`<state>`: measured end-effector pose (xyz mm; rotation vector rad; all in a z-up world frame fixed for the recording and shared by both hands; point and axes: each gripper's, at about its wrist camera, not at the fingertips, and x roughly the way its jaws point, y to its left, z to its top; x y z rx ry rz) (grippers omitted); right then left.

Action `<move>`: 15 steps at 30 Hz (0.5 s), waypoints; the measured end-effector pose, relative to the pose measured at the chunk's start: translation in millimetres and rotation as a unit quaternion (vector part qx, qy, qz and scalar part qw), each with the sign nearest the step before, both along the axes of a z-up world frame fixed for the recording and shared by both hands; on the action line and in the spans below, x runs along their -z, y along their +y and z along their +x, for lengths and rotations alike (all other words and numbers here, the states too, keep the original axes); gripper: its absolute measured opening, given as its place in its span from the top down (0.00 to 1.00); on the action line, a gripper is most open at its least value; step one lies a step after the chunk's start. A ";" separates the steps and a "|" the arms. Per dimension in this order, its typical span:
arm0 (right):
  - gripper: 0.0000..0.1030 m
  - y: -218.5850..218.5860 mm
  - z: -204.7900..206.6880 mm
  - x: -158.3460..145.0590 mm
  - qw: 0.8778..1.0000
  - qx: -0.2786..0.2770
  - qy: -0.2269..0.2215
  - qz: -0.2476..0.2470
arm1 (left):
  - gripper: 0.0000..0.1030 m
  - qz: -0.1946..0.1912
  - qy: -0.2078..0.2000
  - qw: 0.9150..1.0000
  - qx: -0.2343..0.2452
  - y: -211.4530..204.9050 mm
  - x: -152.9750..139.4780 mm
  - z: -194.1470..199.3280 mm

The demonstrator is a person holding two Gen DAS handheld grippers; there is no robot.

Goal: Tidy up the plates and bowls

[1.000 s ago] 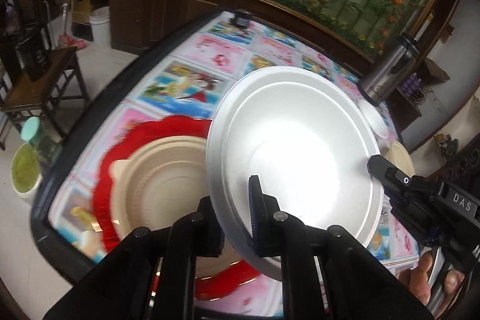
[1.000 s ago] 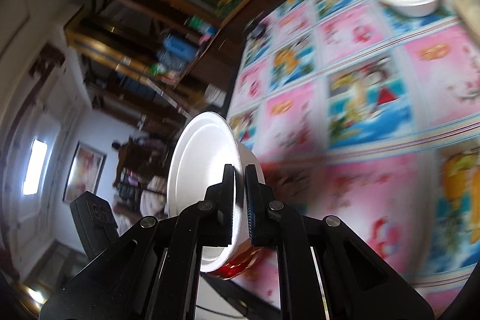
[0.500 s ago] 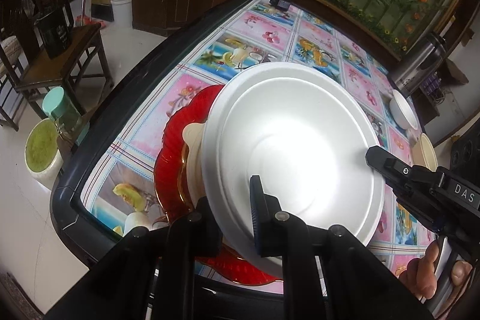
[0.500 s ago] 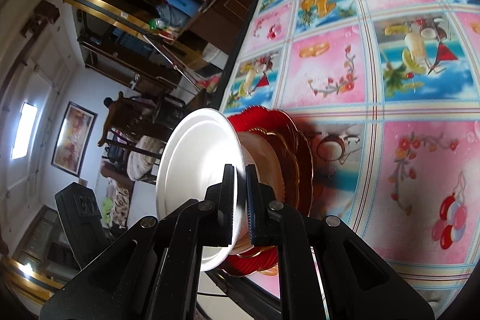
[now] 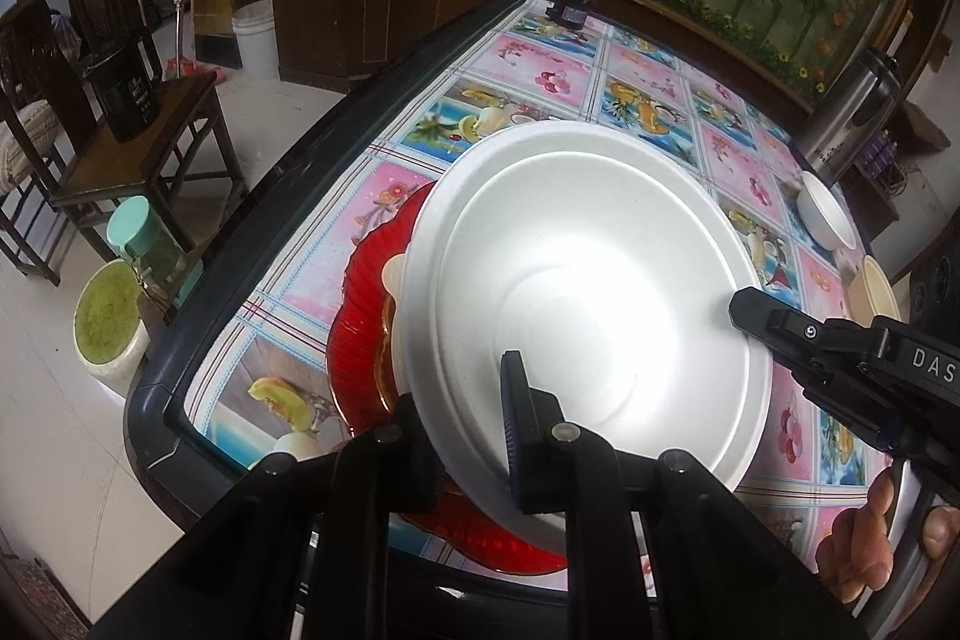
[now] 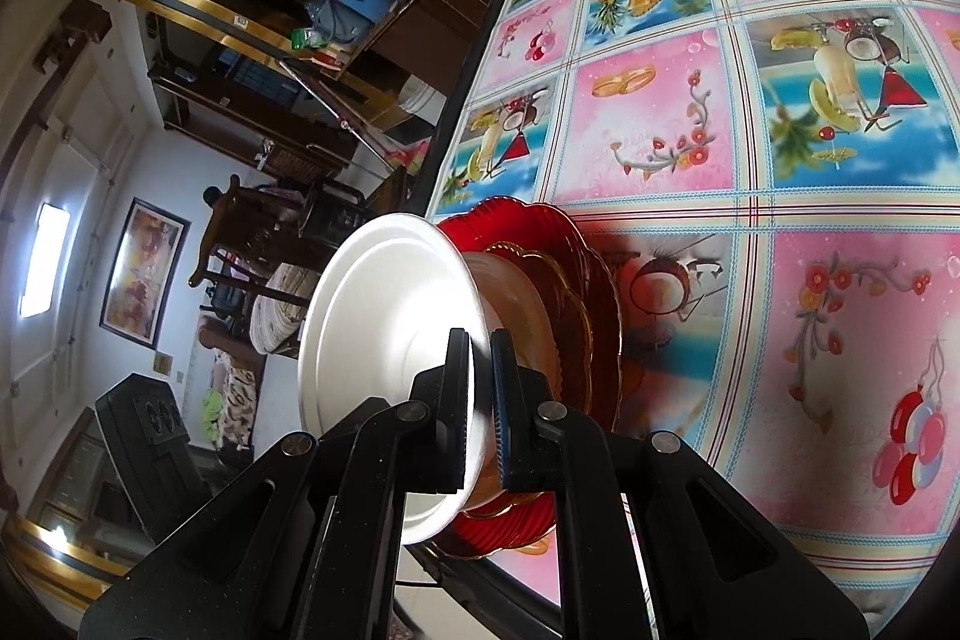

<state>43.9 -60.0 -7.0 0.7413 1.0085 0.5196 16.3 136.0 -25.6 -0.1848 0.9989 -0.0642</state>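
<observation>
Both grippers clamped on the white plate [image 5: 576,304]: left gripper [image 5: 474,436] pinches its near rim, one finger above the rim and one below; right gripper [image 6: 477,400] is shut tight on the rim at the side, seen in the left wrist view as a black arm reaching in from the right [image 5: 774,322]. Plate held just ahead of both grippers, tilted, its far-left edge lower. Directly beneath and slightly beyond it, as seen from the left gripper, sits the stack: red plate [image 5: 366,340] on the bench [image 5: 540,57], an amber gold-rimmed plate [image 6: 570,316] on that, and a cream bowl or plate [image 5: 393,280] on top. From the right wrist view the white plate's underside looks very close to or touching the cream piece; cannot tell which. Judgement: placing step nearly done; the key relation is the white plate sitting off-centre toward the right of the stack, so it wants levelling and shifting leftward before release. Two more bowls, white bowl [image 5: 825,217] and cream bowl [image 5: 873,295], lie well ahead to the right.
</observation>
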 end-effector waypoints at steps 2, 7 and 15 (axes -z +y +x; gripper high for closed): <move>0.93 0.5 -1.2 0.1 1.000 0.000 0.001 -0.002 | 0.86 0.003 -0.001 1.000 0.000 0.5 0.4 0.2; 0.93 2.8 0.4 3.2 1.000 0.000 0.005 -0.004 | 0.85 0.008 0.001 1.000 -0.001 1.4 3.5 0.5; 0.93 6.6 3.9 9.7 1.000 -0.002 0.014 -0.009 | 0.85 0.002 0.009 1.000 -0.005 4.9 10.1 3.3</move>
